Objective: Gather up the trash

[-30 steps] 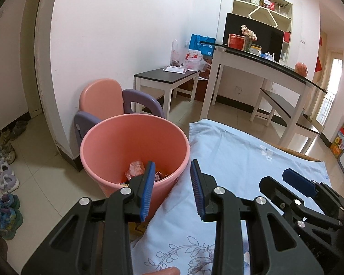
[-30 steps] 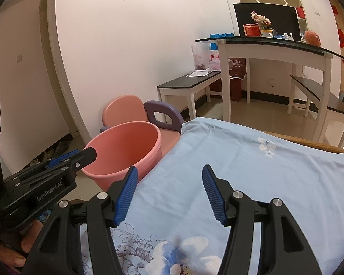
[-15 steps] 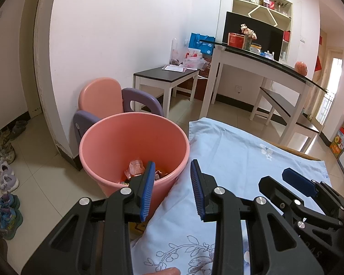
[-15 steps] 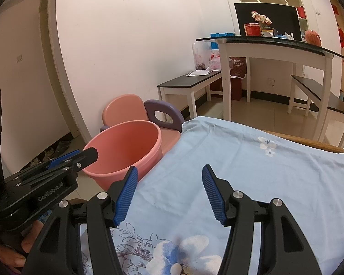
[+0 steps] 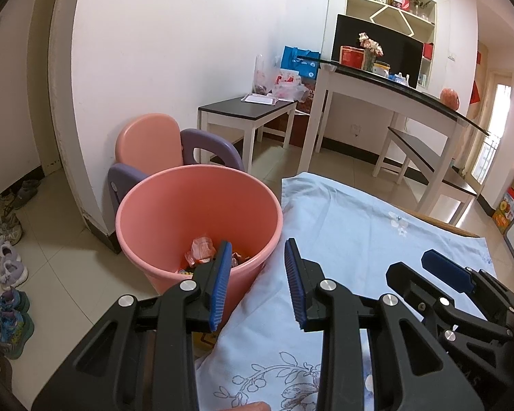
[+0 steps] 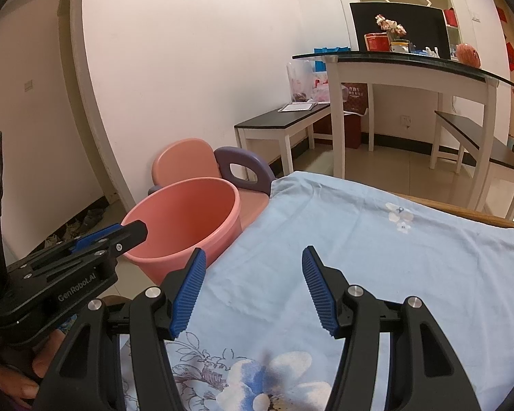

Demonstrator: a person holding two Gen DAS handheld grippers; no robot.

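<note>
A pink plastic bin (image 5: 174,205) stands on the floor beside the table's left edge; it also shows in the right wrist view (image 6: 202,205). Crumpled wrappers (image 5: 202,250) lie at its bottom. My left gripper (image 5: 257,267) is open and empty, held just above the bin's near rim and the cloth's edge. My right gripper (image 6: 253,284) is open and empty above the light blue flowered tablecloth (image 6: 377,260), to the right of the left one. No loose trash shows on the cloth.
A pink and purple child's chair (image 5: 154,144) stands behind the bin against the white wall. A low dark-topped bench (image 5: 246,109) and a tall white table (image 5: 394,89) stand further back. Shoes (image 5: 7,257) line the floor at the left.
The views shift only slightly; the bin sits a little further left in the left wrist view. Both grippers stay open and empty.
</note>
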